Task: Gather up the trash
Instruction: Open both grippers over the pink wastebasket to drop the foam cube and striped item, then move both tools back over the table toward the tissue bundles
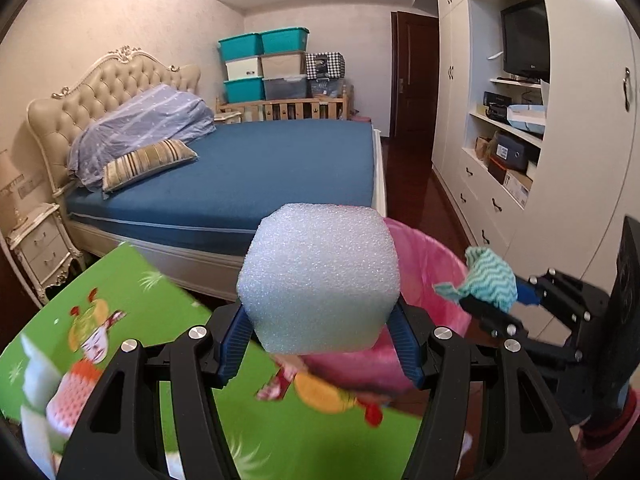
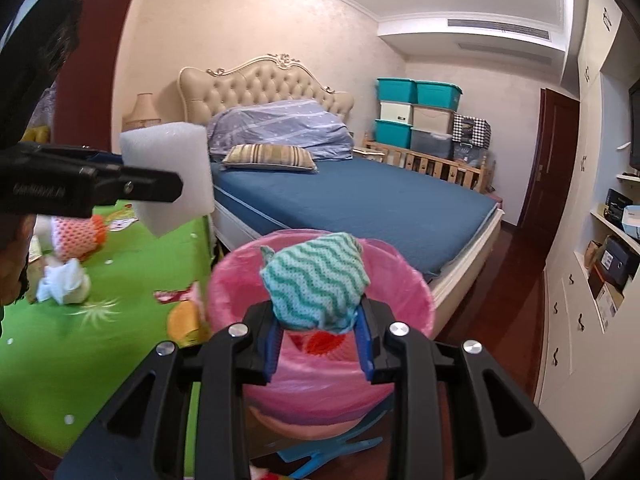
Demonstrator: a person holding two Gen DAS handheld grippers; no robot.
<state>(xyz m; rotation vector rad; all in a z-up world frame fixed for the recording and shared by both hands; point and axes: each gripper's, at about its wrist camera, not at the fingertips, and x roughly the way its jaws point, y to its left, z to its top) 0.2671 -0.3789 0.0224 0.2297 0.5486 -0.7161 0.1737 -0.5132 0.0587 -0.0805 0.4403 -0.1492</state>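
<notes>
Left wrist view: the left tongs (image 1: 320,340) stand partly open around a white foam block (image 1: 320,276), a chunky rounded cube with a fine bubbly, pebbled surface; the ribbed blue pads (image 1: 234,344) press its lower sides and hold it up in front of the bed (image 1: 248,172). Just behind and to the right of the block shows the rim of a bin lined with a thin, glossy pink plastic bag (image 1: 432,272). Further right, the right tongs (image 1: 492,298) pinch a crumpled cloth (image 1: 490,278) with a teal and white wavy weave. Below lies a smooth green play mat (image 1: 120,280) printed with cartoon figures, blurred.

Right wrist view: the right tongs (image 2: 320,330) are nearly closed, their blue ribbed pads clamped on the bunched wavy cloth (image 2: 316,280), which sits directly over the round mouth of the pink bag (image 2: 404,280) in the bin; something red lies inside. At left, the left tongs (image 2: 160,184) reach in from the side with the foam block (image 2: 168,176), its flat faces and squared edges plain here, above the green mat (image 2: 120,280). Crumpled white paper (image 2: 60,280) and a netted orange item (image 2: 78,232) lie on the mat
</notes>
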